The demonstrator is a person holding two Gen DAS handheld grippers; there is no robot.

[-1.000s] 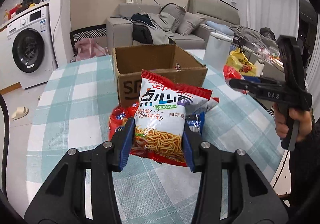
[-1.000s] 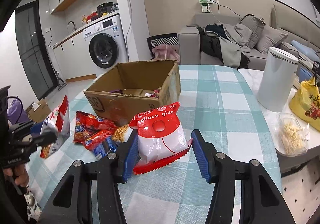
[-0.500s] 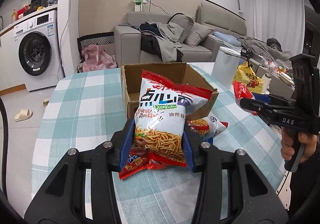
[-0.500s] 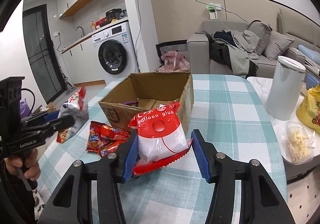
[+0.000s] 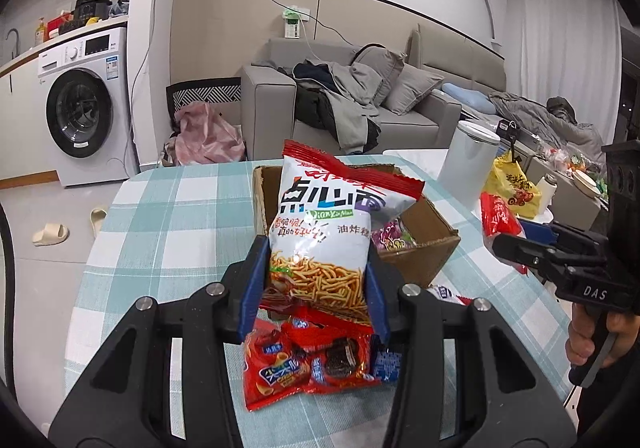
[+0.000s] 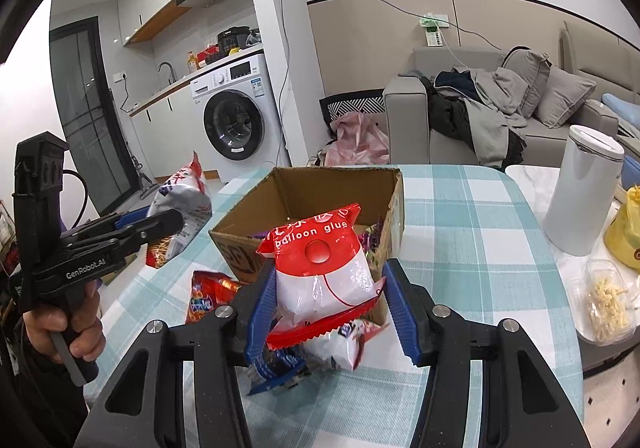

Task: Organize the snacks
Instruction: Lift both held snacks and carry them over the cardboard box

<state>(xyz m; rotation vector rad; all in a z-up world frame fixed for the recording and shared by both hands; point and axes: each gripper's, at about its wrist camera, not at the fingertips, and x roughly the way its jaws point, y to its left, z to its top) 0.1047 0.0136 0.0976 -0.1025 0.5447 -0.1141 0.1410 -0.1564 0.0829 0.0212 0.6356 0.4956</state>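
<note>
The surface point(image 6: 472, 215) has a teal checked cloth; behind it stand a sofa point(image 5: 400, 115) and a washing machine point(image 5: 80, 107). Compared with a second ago, both grippers are higher and nearer the cardboard box point(image 6: 320, 207). The left gripper point(image 5: 316, 288) pinches the noodle snack bag point(image 5: 324, 232); the right gripper point(image 6: 332, 308) pinches the balloon glue bag point(image 6: 320, 272). The box holds purple packets point(image 5: 388, 238); red snack packs point(image 5: 308, 360) lie before it.

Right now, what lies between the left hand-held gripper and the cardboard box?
Left wrist view: only the white noodle-snack bag it grips, reaching toward the brown cardboard box.
</note>
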